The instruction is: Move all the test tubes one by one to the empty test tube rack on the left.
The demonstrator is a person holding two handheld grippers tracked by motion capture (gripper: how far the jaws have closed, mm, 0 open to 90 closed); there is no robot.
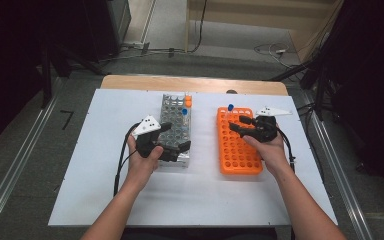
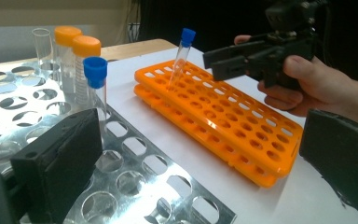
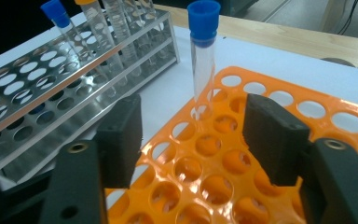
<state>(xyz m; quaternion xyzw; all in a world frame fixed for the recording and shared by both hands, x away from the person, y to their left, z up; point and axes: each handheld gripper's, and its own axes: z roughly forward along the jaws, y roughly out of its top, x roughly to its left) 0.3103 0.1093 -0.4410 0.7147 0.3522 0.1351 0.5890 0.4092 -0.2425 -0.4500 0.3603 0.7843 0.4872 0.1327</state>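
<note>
A: Orange rack [image 1: 238,142]: one blue-capped tube [image 3: 202,56] is seated there, just ahead of the right claw [image 3: 196,140], whose jaws are half-wide and empty.

B: Agreed. Another blue-capped tube [image 2: 95,88] and two orange-capped tubes [image 2: 77,65] are left in the metal rack [image 2: 135,186], beyond the left claw [image 2: 200,154], which is spread wide, nothing held.

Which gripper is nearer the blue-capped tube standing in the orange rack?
Right. The right gripper hovers over the orange rack, just short of the blue-capped tube; the left gripper is farther off, above the metal rack.
</note>
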